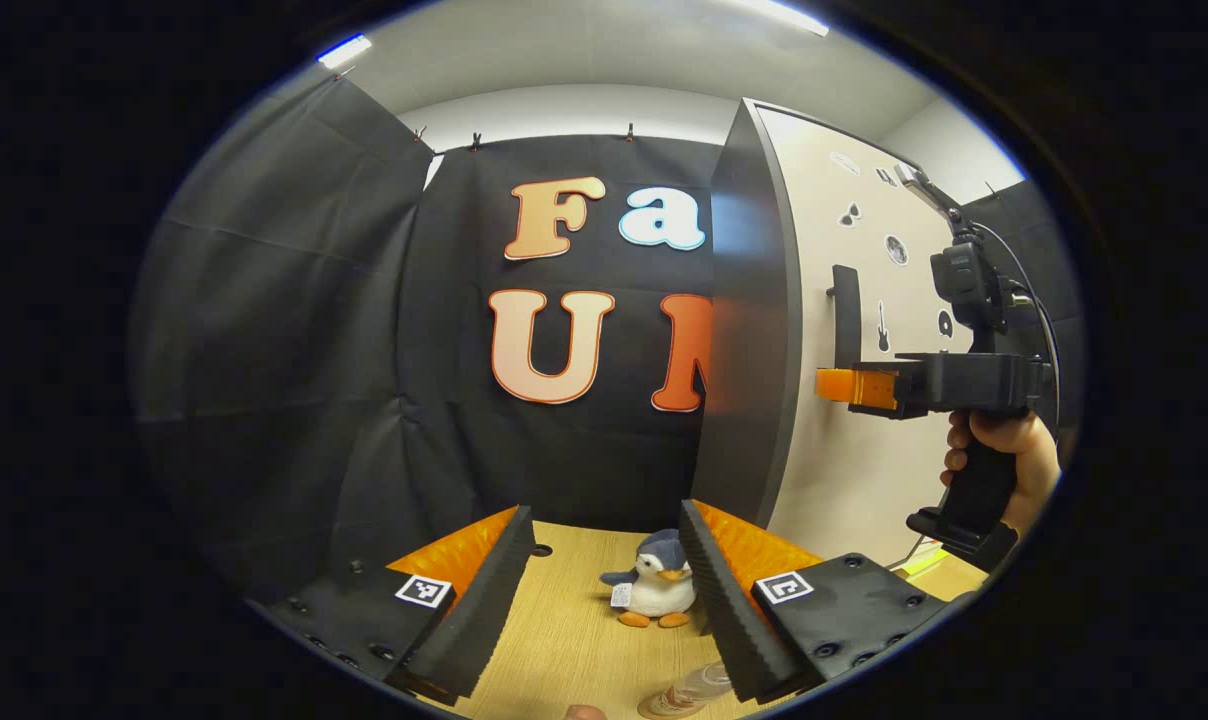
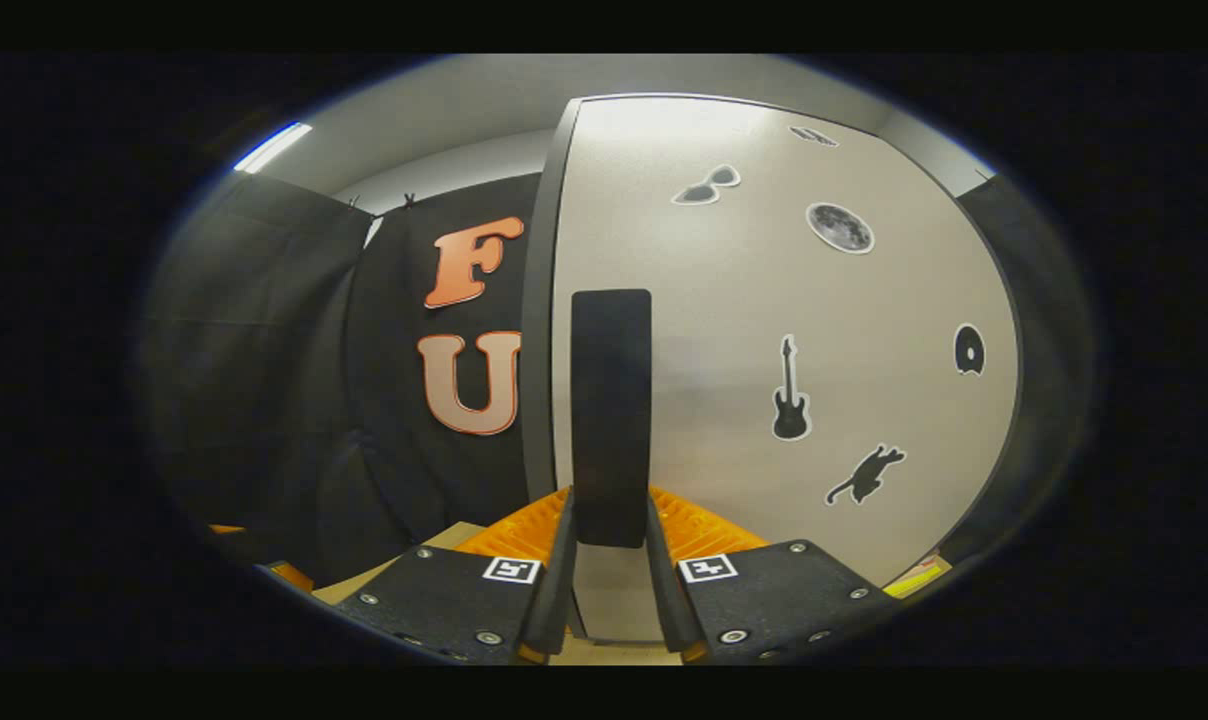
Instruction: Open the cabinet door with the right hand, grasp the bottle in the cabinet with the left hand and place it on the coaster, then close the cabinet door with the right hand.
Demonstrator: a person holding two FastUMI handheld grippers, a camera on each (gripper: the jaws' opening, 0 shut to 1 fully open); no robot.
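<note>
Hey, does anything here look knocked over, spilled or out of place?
One thing: a clear plastic bottle seems to lie on its side on the wooden table, at the bottom edge of the left gripper view near the plush penguin. It is cut off, so I can't be sure.

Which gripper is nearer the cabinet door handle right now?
Right. The right gripper has its jaws either side of the door handle. The left gripper hangs open over the table, off to the door's side.

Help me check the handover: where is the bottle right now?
In the left gripper view the bottle lies on the wooden table at the bottom edge, just below the plush penguin, beside the left gripper's right-hand finger.
</note>
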